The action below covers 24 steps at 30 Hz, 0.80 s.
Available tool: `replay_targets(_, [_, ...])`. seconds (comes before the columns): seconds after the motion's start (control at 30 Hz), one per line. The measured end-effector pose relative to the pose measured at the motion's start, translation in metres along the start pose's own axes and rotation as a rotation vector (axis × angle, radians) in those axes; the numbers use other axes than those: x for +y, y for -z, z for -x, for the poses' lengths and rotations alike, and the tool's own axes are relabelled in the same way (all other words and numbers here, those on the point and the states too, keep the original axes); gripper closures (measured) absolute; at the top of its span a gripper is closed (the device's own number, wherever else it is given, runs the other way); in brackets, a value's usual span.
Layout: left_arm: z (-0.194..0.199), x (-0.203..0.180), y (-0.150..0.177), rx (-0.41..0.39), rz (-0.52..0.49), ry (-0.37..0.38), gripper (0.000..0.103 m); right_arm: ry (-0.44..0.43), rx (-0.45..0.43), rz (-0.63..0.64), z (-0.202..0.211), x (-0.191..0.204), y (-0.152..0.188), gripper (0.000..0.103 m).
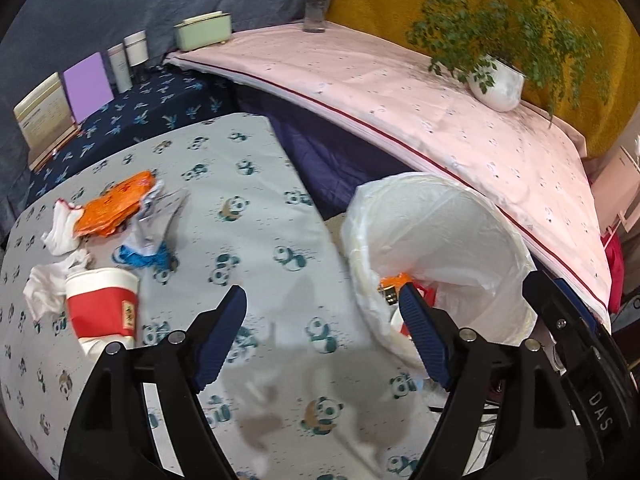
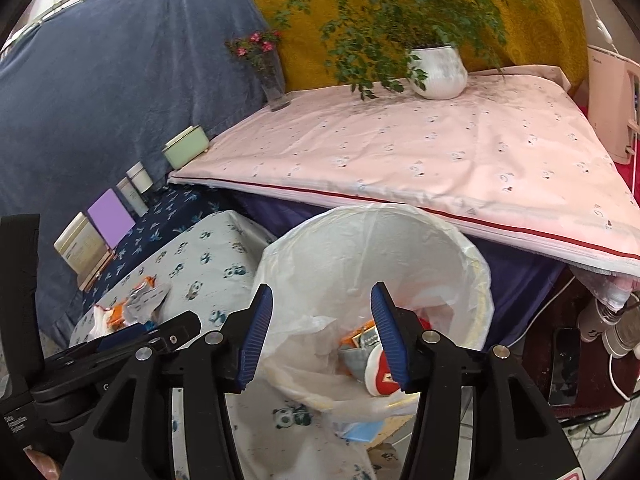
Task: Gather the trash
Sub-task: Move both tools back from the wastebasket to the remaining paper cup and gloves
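Note:
A bin lined with a white bag (image 1: pixel 440 240) stands at the right edge of the panda-print table (image 1: pixel 260 240); it holds wrappers and a red-and-white cup (image 2: pixel 380 376). On the table's left lie a red-and-white paper cup (image 1: pixel 102 312), crumpled white tissues (image 1: pixel 44 288), an orange wrapper (image 1: pixel 116 204) and blue-and-white plastic scraps (image 1: pixel 148 248). My left gripper (image 1: pixel 320 300) is open and empty, over the table between the trash and the bin. My right gripper (image 2: pixel 322 300) is open and empty above the bin's (image 2: pixel 372 264) mouth.
A pink-covered table (image 1: pixel 440 96) rises behind the bin, with a potted plant (image 1: pixel 496 84) and a flower vase (image 1: pixel 318 0). Boxes, a purple card (image 1: pixel 86 86) and jars stand at the back left. Cables and a phone (image 2: pixel 564 364) lie on the right.

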<state>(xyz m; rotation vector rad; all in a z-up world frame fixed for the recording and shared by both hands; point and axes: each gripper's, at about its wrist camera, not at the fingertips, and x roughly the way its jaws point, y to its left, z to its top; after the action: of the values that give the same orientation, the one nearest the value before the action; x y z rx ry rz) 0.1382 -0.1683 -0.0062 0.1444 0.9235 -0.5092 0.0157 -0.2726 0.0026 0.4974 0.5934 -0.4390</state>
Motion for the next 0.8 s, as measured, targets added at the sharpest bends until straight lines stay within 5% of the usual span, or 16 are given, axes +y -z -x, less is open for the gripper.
replay_targets(0.8, [0.047,0.207,0.04,-0.05,0.339,-0.208,0.013,-0.213,0.149,0.251,-0.023,0.168,0.06,0.04])
